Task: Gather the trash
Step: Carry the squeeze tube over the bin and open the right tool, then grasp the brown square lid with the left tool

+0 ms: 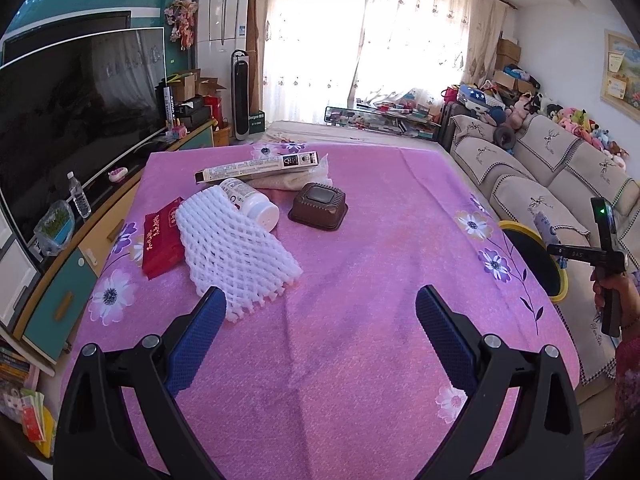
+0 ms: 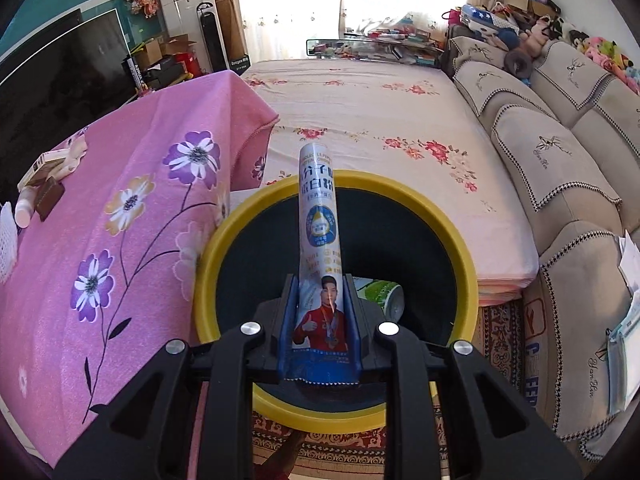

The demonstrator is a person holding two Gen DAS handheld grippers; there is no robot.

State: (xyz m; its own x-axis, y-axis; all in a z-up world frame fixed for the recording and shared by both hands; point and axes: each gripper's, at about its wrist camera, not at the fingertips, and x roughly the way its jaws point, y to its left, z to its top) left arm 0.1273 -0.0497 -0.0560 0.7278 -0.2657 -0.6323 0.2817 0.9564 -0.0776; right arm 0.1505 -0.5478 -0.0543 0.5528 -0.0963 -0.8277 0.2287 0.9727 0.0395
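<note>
My left gripper is open and empty above the pink flowered tablecloth. Ahead of it lie a white foam net, a red packet, a white pill bottle, a long box and a brown plastic tray. My right gripper is shut on a blue-and-white sachet and holds it over the yellow-rimmed bin. A green-and-white can lies inside the bin. The right gripper also shows in the left wrist view, above the bin.
A sofa runs along the right. A flowered mattress lies beyond the bin. A TV on a cabinet with a water bottle stands left of the table. A patterned rug covers the floor.
</note>
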